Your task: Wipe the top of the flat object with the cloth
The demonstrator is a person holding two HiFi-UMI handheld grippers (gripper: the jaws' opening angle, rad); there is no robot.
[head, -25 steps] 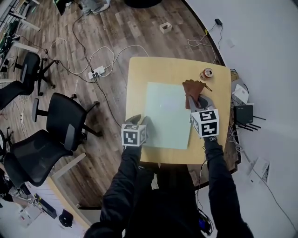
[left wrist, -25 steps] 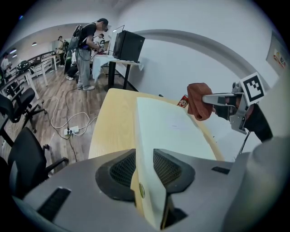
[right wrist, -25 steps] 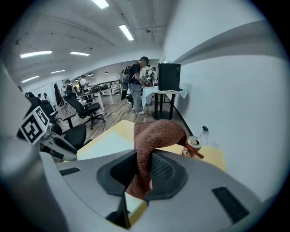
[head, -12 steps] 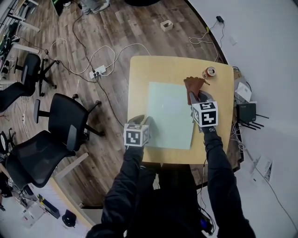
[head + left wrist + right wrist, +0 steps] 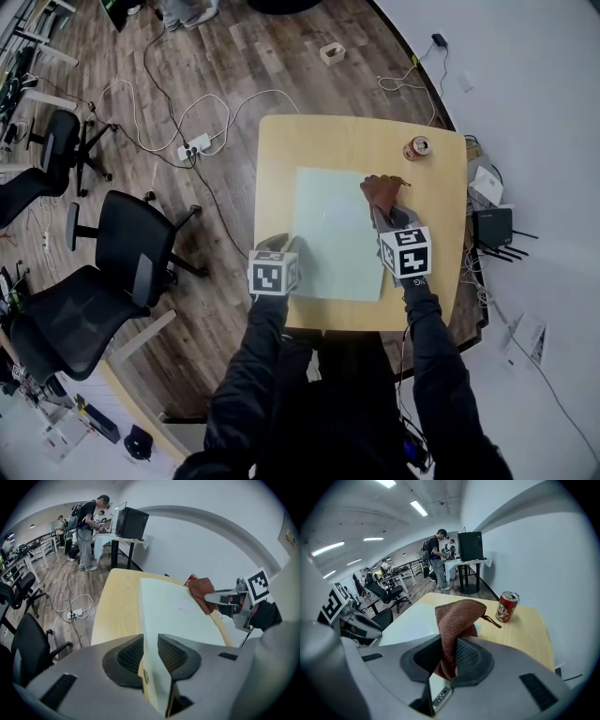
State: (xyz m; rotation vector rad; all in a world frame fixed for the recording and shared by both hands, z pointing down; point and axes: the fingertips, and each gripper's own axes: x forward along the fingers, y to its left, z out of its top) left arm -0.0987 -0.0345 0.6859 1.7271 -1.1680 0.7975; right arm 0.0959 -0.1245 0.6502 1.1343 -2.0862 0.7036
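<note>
A wood-plank floor strewn with cables fills the upper left of the head view, with black office chairs down the left side. A light wooden table sits at the centre, against a white wall on the right.

The flat object, a pale green sheet, lies in the middle of the table. A red can stands well clear of it near the table's upper right corner.

At the lower left of the sheet, the left gripper has its jaws drawn in on the near edge. The sheet's rim stands between the ribbed pads, which seem to be pinning it in place.

The right gripper is closed on the brown cloth. A fold is pinched between its jaws and the rest bunches forward over the sheet's upper right part. Whether the cloth presses on the surface is hard to tell.

The wiping step looks to be in hand, working at the right edge, and most of the sheet probably remains to be covered. The next move would call for drawing the cloth across toward the left of the frame. It should stay flat against the top while the left gripper steadies the sheet.
</note>
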